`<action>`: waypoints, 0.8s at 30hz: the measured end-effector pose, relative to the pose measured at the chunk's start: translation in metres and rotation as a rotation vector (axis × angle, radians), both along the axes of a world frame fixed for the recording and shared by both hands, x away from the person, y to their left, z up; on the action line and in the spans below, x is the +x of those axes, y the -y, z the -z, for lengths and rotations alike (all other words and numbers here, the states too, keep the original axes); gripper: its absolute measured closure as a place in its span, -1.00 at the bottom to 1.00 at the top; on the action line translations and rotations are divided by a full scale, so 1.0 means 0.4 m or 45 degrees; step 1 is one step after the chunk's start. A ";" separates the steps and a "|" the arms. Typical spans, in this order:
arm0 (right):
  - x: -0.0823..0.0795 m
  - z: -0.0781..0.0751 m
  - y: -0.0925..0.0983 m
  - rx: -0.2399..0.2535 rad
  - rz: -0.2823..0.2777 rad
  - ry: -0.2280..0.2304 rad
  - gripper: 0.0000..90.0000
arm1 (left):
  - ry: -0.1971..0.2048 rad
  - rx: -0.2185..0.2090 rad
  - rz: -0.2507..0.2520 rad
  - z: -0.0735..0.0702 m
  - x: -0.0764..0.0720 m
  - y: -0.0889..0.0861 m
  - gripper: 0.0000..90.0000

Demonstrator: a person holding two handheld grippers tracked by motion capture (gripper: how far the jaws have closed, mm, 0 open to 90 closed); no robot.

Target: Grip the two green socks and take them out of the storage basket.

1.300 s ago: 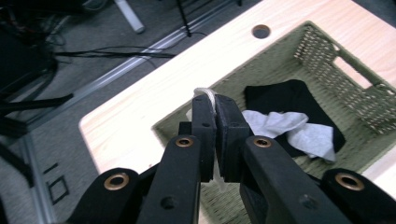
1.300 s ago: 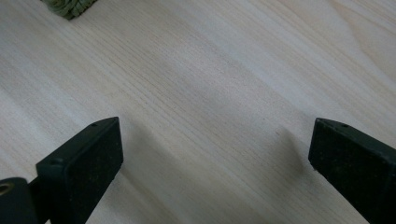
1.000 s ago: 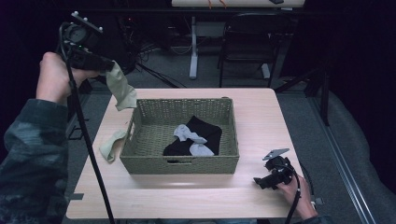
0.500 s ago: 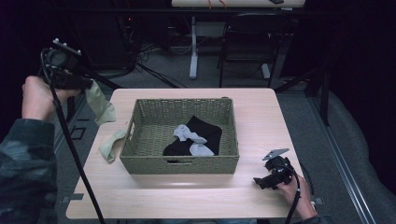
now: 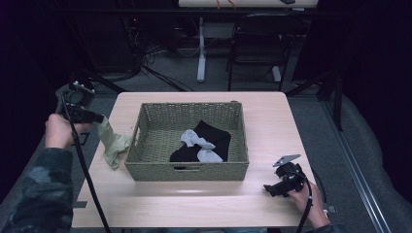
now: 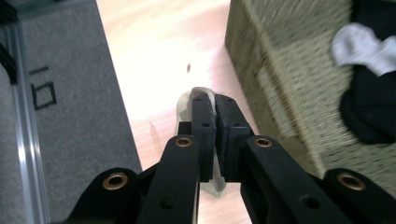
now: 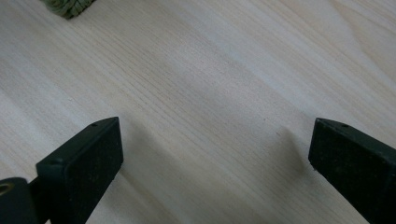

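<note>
A: While the left gripper hangs off the table's left edge, what do its jaws hold?

B: They are clamped tight on a pale green sock; its lower end drapes onto the tabletop just beside the wicker basket.

A: Right gripper?

B: Jaws spread wide, nothing between them, resting low at the table's near right corner.

A: Basket contents?

B: A black garment with a grey sock lying on it.

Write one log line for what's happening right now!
left gripper: shut on pale sock | sock: hangs beside basket | right gripper: open, on table
</note>
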State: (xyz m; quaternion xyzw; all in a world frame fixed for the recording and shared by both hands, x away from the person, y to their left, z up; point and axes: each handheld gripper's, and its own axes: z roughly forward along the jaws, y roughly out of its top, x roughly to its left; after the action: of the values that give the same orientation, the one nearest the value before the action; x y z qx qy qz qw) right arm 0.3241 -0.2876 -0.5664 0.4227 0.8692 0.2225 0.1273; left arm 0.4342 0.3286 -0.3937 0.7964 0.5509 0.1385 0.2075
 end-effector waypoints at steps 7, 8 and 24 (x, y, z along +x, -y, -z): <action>-0.001 0.000 0.001 0.005 -0.002 0.000 -0.95 | -0.093 -0.039 -0.026 0.154 0.011 -0.002 0.92; -0.001 0.000 0.001 0.005 -0.002 0.000 -0.95 | -0.093 -0.039 -0.026 0.154 0.011 -0.002 0.91; 0.000 0.001 0.000 0.003 0.000 0.002 -0.95 | -0.183 -0.105 -0.170 0.343 -0.035 -0.061 0.06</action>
State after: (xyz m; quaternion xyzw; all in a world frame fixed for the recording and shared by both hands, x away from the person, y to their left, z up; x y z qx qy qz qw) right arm 0.3240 -0.2875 -0.5666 0.4226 0.8689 0.2240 0.1274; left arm 0.4202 0.3532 -0.5311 0.7566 0.6214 0.0718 0.1904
